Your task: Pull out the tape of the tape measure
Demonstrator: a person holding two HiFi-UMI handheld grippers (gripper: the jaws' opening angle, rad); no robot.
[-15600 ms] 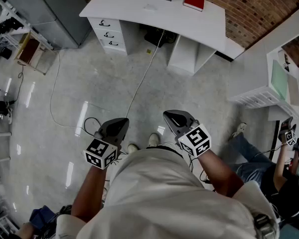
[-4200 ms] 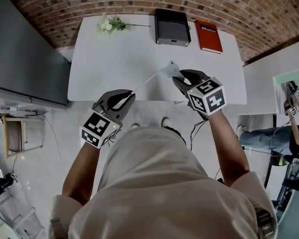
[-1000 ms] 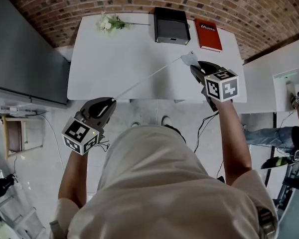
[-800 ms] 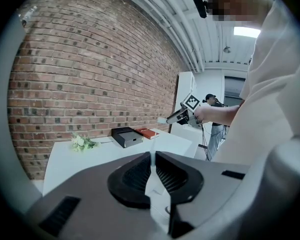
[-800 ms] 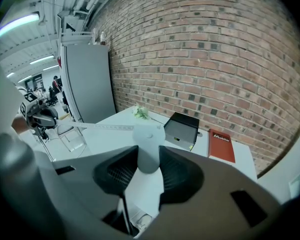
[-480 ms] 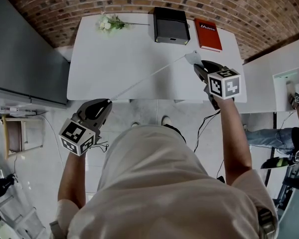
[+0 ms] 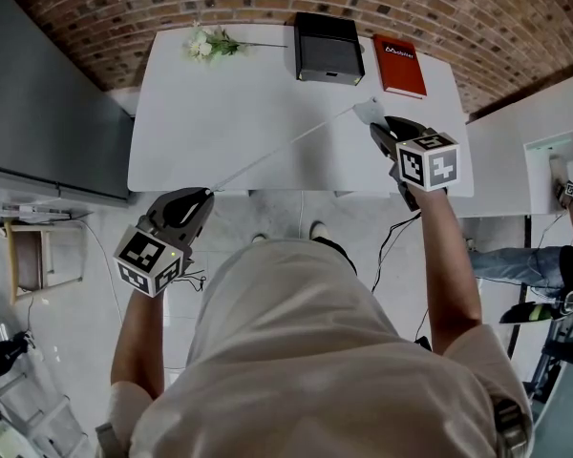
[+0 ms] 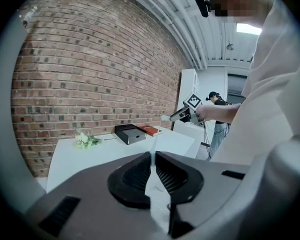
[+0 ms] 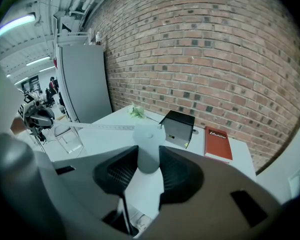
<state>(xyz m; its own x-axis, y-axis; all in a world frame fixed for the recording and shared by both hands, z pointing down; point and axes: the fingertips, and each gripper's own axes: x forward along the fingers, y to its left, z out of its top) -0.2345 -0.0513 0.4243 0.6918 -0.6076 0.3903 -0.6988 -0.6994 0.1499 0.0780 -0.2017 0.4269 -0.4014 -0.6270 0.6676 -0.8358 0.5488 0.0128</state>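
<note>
Above white desk [image 7: 220, 113], clamps tape measure case [image 7: 366, 111] in right gripper [image 7: 380, 128] far right, pinches tape [image 7: 286, 146] end in left gripper [image 7: 205, 196] near left, long axis running diagonally between.

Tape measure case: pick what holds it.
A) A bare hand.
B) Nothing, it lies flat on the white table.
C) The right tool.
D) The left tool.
C: the right tool has its jaws clamped on the pale tape measure case, while the left tool pinches only the end of the tape stretched between them.
</note>
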